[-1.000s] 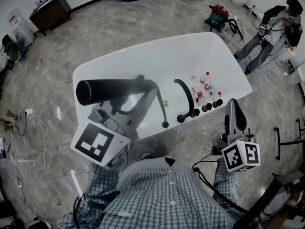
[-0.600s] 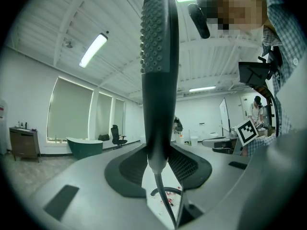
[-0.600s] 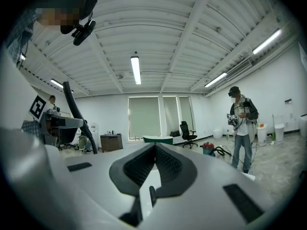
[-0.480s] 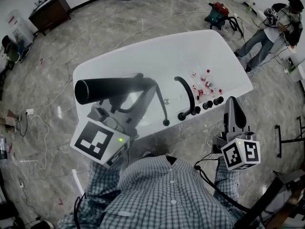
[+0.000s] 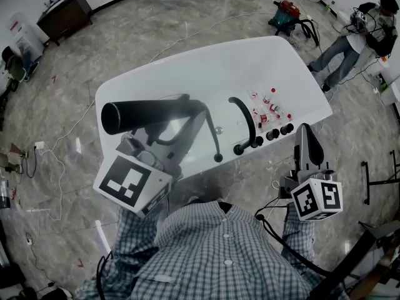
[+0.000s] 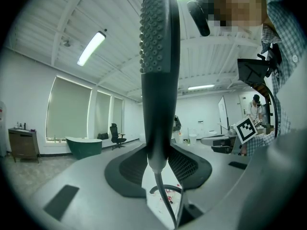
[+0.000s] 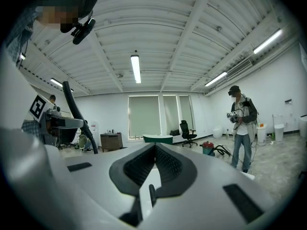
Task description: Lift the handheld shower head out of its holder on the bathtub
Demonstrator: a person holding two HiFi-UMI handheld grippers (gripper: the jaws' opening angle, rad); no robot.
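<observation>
Shower head (image 5: 147, 115) is up out of the bathtub (image 5: 156, 74) and clamped in my left gripper (image 5: 190, 113). It lies roughly level above the tub's left end, with its free end pointing toward the left edge. In the left gripper view the fingers (image 6: 189, 164) are narrow, pressed on either side of the lower handle of the shower head (image 6: 159, 71), whose nozzle face shows along its upper left side. The dark hose (image 6: 164, 198) hangs from the handle's base between the fingers. From the head view, that hose (image 5: 213, 139) curves down to a black fitting (image 5: 217, 159) on the tub's near rim. Just to its right on the same rim stand the arched black spout (image 5: 247, 122) and a row of black knobs (image 5: 279, 132), with a few small red-capped bottles (image 5: 265, 110) behind them. My right gripper (image 5: 305, 135) sits off the tub's near right corner, over the floor (image 5: 62, 124). In its own view the fingers (image 7: 168, 162) are shut together, tips touching.
</observation>
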